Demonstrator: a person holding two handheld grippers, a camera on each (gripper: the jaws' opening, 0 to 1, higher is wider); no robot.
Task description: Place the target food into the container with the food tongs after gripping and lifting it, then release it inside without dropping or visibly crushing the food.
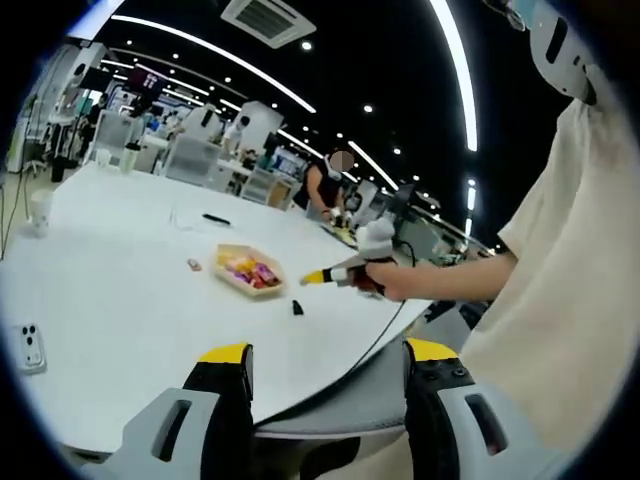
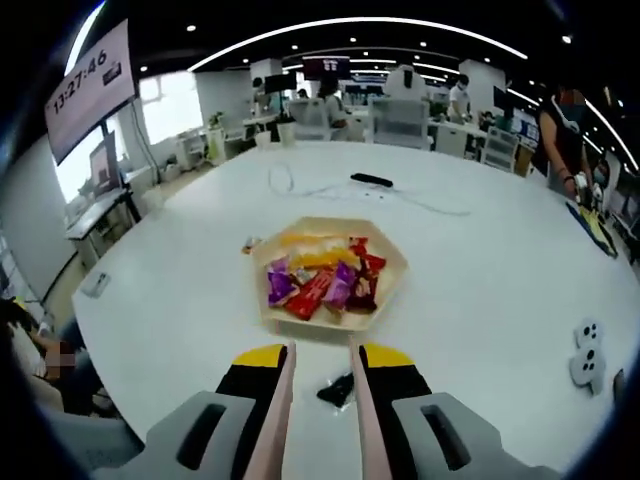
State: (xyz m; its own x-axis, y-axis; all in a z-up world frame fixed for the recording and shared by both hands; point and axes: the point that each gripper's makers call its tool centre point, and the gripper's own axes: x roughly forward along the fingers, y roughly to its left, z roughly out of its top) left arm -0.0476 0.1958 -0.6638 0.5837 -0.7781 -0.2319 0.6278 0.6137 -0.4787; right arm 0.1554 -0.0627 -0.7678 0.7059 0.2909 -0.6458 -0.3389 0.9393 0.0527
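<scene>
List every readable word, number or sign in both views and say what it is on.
"13:27:46": white wall-mounted clock screen, upper left of the right gripper view.
Bright candy wrappers in the pale hexagonal wooden tray: print too small to read.
Dark hanging monitor far back: blurred, unreadable.

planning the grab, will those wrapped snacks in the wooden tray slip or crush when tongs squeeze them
The wrapped snacks look glossy, so probably slippery. They look small and flat, likely light and crinkly rather than stiff. They are piled loosely in the wooden tray, so lifting one may shift its neighbours.
</scene>
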